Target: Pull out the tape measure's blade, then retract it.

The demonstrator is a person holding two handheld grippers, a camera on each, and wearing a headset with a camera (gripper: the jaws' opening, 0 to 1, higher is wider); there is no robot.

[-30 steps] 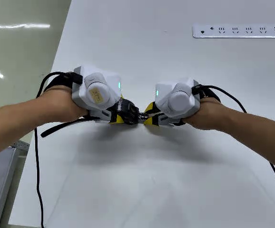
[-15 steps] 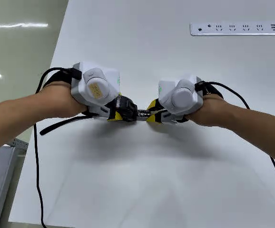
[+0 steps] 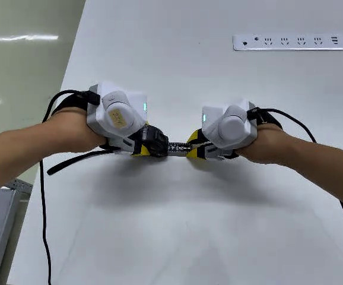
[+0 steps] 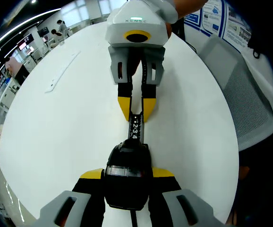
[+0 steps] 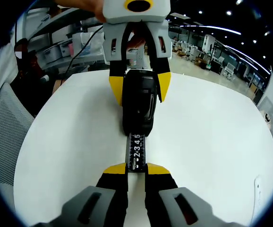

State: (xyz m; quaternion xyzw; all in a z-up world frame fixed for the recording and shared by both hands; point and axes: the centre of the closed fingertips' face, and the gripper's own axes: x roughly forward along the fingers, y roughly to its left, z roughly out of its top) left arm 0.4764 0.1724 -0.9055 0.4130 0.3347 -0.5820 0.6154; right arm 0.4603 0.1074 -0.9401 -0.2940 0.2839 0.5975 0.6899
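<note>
Now my left gripper (image 4: 127, 176) clamps the tape measure (image 4: 127, 161) at the left gripper view's lower centre, and my right gripper (image 5: 136, 171) pinches its blade (image 5: 136, 151); I should pull straight apart, level, grips firm.

The white table (image 3: 219, 77) is lit brightly and evenly from overhead. Soft shadows are cast toward 6 o'clock beneath the left gripper (image 3: 151, 142) and right gripper (image 3: 194, 149). Glare is seen on the floor (image 3: 23, 77) at 10 o'clock. Gripper-view edges are bent by fisheye distortion; numerals on the blade (image 5: 136, 152) are rendered sharp.
</note>
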